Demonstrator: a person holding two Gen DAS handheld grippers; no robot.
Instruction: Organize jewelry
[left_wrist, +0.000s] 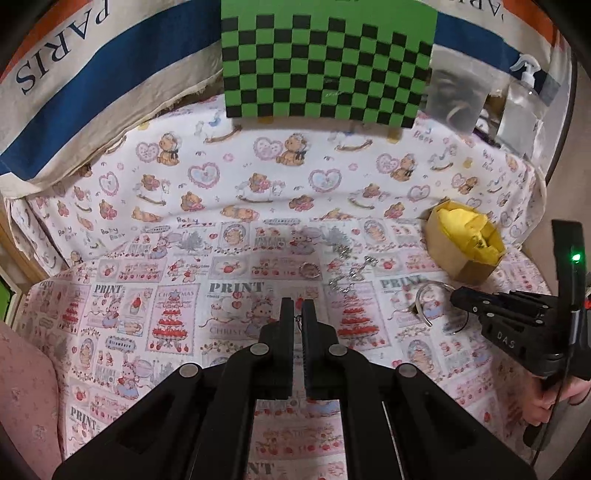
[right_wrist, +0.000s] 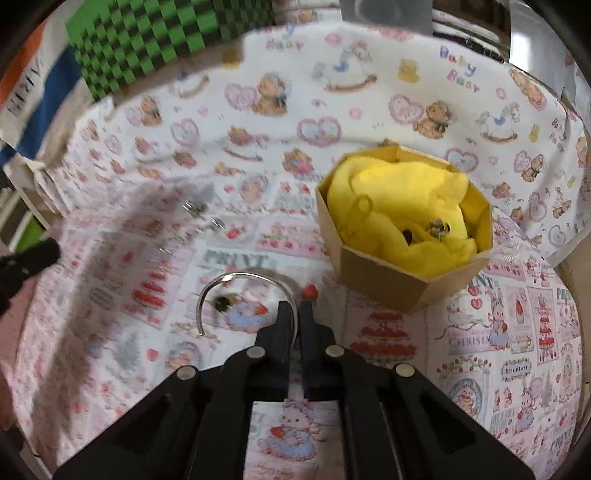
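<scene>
While right tool (right_wrist: 298, 314) clamps bangle (right_wrist: 236, 277) at one end on cloth (right_wrist: 498, 369), just beside box (right_wrist: 380, 273), ring thin, stiff, light, slippery; hold metal arc. Left tool (left_wrist: 297, 314) pinched on tiny earring (left_wrist: 297, 320), fragile. Chain (left_wrist: 351, 273) limp.

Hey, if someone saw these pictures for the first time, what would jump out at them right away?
Probably the octagonal cardboard box stuffed with bright yellow tissue, right of centre on the busy teddy-bear cloth, and the green and black checkerboard standing at the back. Then the right gripper, shut on a silver open bangle just in front of the box, and the left gripper, shut on a thin little chain.
</scene>
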